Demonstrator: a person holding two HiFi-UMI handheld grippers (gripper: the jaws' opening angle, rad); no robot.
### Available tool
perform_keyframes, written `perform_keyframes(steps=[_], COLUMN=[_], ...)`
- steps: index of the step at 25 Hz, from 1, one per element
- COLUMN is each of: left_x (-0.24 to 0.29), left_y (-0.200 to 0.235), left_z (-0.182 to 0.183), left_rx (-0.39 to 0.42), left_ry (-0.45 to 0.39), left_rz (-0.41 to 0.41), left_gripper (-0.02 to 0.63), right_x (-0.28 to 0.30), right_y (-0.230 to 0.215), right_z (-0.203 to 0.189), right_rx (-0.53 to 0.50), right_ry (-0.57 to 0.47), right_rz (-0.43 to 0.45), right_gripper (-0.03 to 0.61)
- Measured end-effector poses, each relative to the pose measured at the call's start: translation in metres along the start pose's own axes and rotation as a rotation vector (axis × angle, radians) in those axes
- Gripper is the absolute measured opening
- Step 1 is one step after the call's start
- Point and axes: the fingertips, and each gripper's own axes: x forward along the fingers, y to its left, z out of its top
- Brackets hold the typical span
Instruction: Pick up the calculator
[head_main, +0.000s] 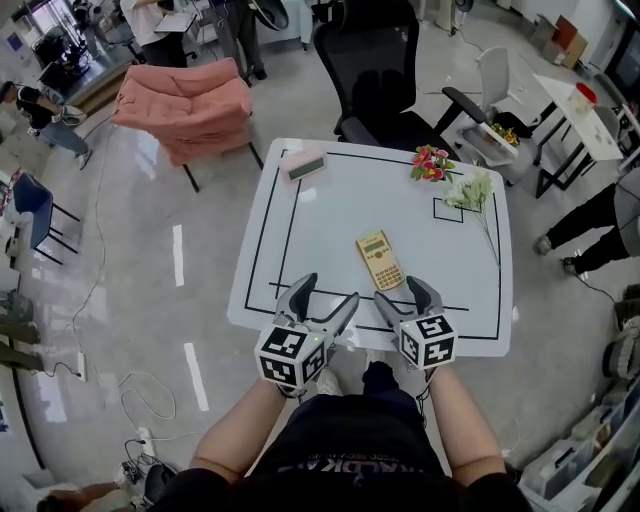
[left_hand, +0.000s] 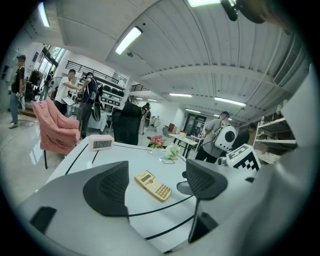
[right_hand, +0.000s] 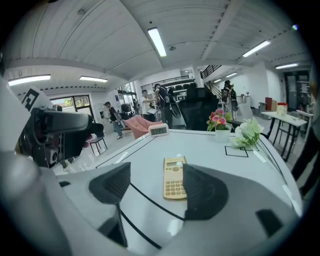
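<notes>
A yellow calculator (head_main: 380, 260) lies flat on the white table (head_main: 320, 215), a little in from its near edge. My right gripper (head_main: 402, 292) hovers just short of it with its jaws wide apart and nothing between them. In the right gripper view the calculator (right_hand: 174, 185) shows ahead between the two dark pads (right_hand: 202, 192), apart from both. My left gripper (head_main: 328, 292) is open and empty beside the right one, over the table's near edge. The left gripper view shows the calculator (left_hand: 153, 184) further out on the table, past that gripper's jaws.
A pink digital clock (head_main: 305, 166) stands at the table's far left. Pink flowers (head_main: 430, 163) and white flowers (head_main: 472, 190) lie at the far right. A black office chair (head_main: 385, 90) stands behind the table, with a pink armchair (head_main: 190, 105) to its left. People stand around the room.
</notes>
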Motion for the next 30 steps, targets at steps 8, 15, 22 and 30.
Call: perform_keyframes(steps=[8,15,22,30], left_x=[0.028,0.044,0.055,0.062], left_y=[0.004,0.015,0.026,0.027], left_z=[-0.002,-0.009,-0.024,-0.034], left_rx=[-0.009,-0.048,-0.089,-0.113], left_ry=[0.03,0.054,0.079,0.1], left_rz=[0.04,0.062,0.082,0.092], left_gripper=[0.348,0.348,0.348,0.348], right_x=[0.038,0.065,0.084,0.092], right_y=[-0.03,-0.043,-0.05,-0.053], right_z=[-0.022,-0.046,-0.058,-0.071], right_rx=[0.038,0.027,-0.024,-0.059], right_ry=[0.081,0.179,0.243,0.308], right_rz=[0.004,-0.02,-0.031,-0.053], right_gripper=[0.338,0.354,0.356,0.356])
